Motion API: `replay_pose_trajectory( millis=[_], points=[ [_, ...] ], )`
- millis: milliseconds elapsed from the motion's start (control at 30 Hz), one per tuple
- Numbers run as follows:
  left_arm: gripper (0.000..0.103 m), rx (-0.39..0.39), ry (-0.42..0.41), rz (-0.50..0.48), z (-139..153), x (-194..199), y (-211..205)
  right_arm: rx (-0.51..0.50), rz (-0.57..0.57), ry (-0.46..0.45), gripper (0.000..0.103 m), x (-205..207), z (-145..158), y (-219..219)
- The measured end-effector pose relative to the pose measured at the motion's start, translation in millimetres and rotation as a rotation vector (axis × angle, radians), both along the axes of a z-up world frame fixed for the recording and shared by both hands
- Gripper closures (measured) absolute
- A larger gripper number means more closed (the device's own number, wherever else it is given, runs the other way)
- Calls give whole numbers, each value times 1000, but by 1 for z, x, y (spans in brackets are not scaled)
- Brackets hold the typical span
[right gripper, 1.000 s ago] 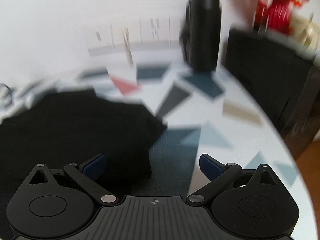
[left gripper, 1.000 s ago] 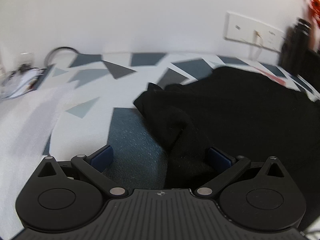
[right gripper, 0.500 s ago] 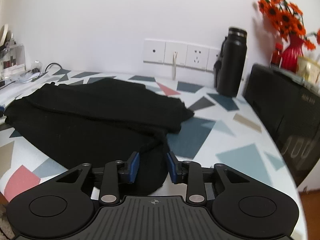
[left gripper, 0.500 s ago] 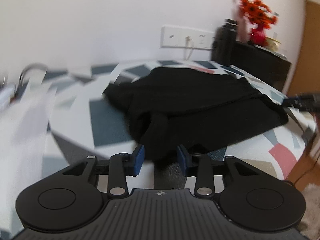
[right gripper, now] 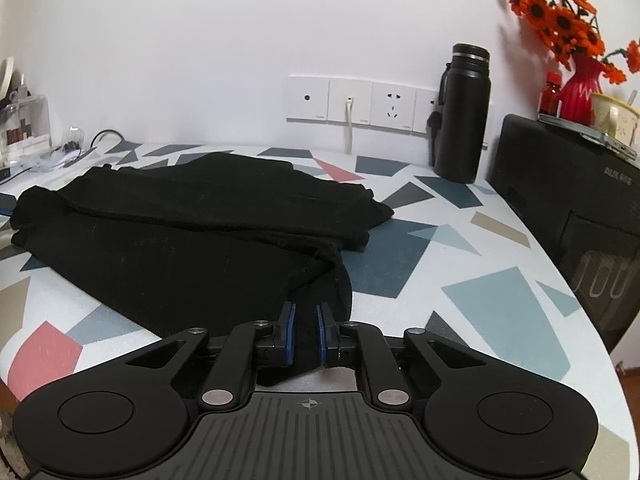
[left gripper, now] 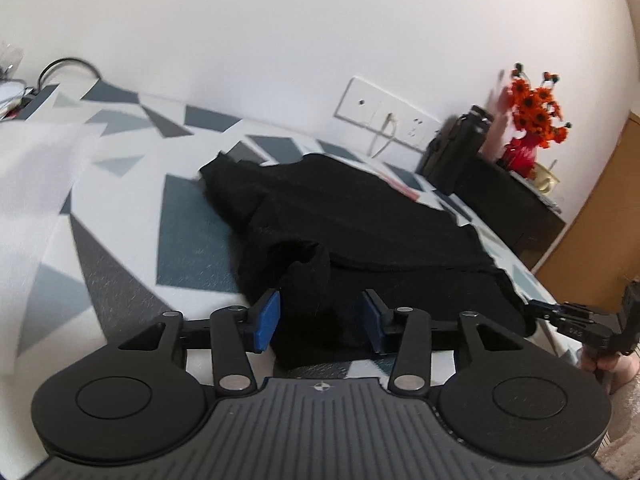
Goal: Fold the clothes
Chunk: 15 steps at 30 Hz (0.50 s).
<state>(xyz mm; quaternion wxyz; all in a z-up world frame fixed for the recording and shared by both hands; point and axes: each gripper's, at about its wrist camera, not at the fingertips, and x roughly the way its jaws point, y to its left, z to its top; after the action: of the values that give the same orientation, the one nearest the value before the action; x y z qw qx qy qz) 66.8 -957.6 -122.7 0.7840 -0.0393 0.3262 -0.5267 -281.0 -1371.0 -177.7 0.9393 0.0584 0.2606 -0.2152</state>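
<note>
A black garment (left gripper: 360,216) (right gripper: 180,240) lies folded over on a table with a triangle-pattern top (right gripper: 480,300). My left gripper (left gripper: 320,320) is at the near edge, and a thick bunch of the garment's left end fills the gap between its blue pads. My right gripper (right gripper: 306,332) is shut tight on a thin fold at the garment's near right corner. The left wrist view also shows the right gripper (left gripper: 568,316) at the far right, holding that corner over the table's edge.
A black bottle (right gripper: 462,112) stands by the wall sockets (right gripper: 372,104). A black box (right gripper: 568,200) carries a red vase of orange flowers (right gripper: 576,80) and a cup. White cloth (left gripper: 32,184) and clutter lie at the far left. A hand (left gripper: 612,364) holds the right gripper.
A second ago both grippers stood wide open over the garment. Both have since closed on it and drawn back to the near edge. The right jaws narrowed further in the last half second.
</note>
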Motion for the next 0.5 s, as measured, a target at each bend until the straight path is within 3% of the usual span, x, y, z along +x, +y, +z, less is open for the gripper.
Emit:
replay_pose_trajectory(
  millis=[100, 233, 333, 367, 400, 433, 500],
  points=[
    [49, -17, 4, -44, 2, 1, 1, 19, -8, -7, 91, 0, -2, -3],
    [49, -12, 18, -15, -4, 9, -1, 42, -20, -29, 85, 3, -5, -7],
    [49, -26, 34, 6, -12, 16, -5, 45, -22, -35, 91, 4, -6, -7],
    [62, -31, 36, 7, -14, 17, -7, 34, -16, -34, 93, 4, -5, -5],
    [90, -33, 29, -5, -14, 16, -7, 23, -11, -35, 94, 3, -4, -3],
    [95, -27, 17, -22, -13, 13, -7, 8, -10, -42, 94, 0, -1, -1],
    [95, -18, -5, -57, -11, 7, -7, -10, -4, -67, 95, -7, 5, 3]
  ],
)
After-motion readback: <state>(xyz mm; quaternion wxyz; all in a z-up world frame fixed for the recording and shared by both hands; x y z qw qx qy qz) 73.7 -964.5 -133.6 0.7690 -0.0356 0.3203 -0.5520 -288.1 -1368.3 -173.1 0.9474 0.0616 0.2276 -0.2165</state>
